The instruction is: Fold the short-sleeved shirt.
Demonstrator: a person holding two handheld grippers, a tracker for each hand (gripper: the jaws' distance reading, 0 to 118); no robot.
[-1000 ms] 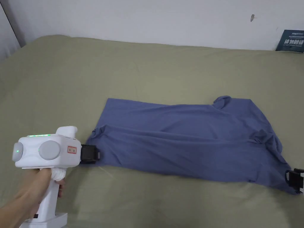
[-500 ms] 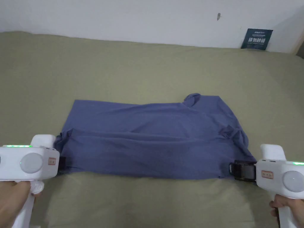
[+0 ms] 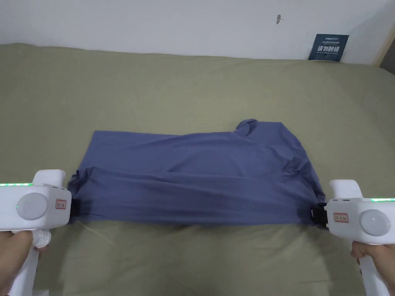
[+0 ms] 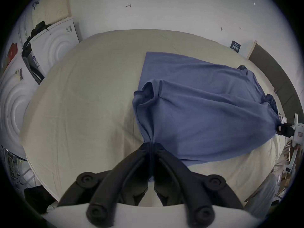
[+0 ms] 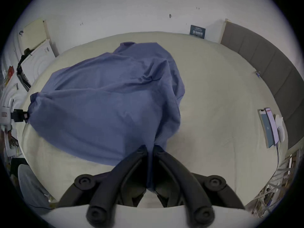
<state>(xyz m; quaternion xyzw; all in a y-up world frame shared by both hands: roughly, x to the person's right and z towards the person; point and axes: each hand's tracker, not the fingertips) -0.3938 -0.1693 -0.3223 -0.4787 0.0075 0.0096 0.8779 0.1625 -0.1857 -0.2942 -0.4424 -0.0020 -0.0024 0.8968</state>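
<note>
Blue shirt (image 3: pixel 200 173): on olive bed sheet (image 3: pixel 193 88), near edge stretched between both tools. Left gripper (image 4: pixel 150 145): jaws clamped on hem corner. Right gripper (image 5: pixel 150 146): jaws clamped on sleeve-end corner.

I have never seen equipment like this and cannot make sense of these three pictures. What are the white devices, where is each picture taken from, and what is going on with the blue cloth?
The white devices are tools a person holds, each ending in two black jaws. The wide picture comes from a camera on the person's head; the two round ones come from cameras riding on each tool.

A blue short-sleeved shirt lies on an olive-covered bed. The left hand-held gripper is shut on the near corner at one end, and the right hand-held gripper is shut on the near corner at the other end. The near edge is stretched between them, while the far part rests on the bed.
</note>
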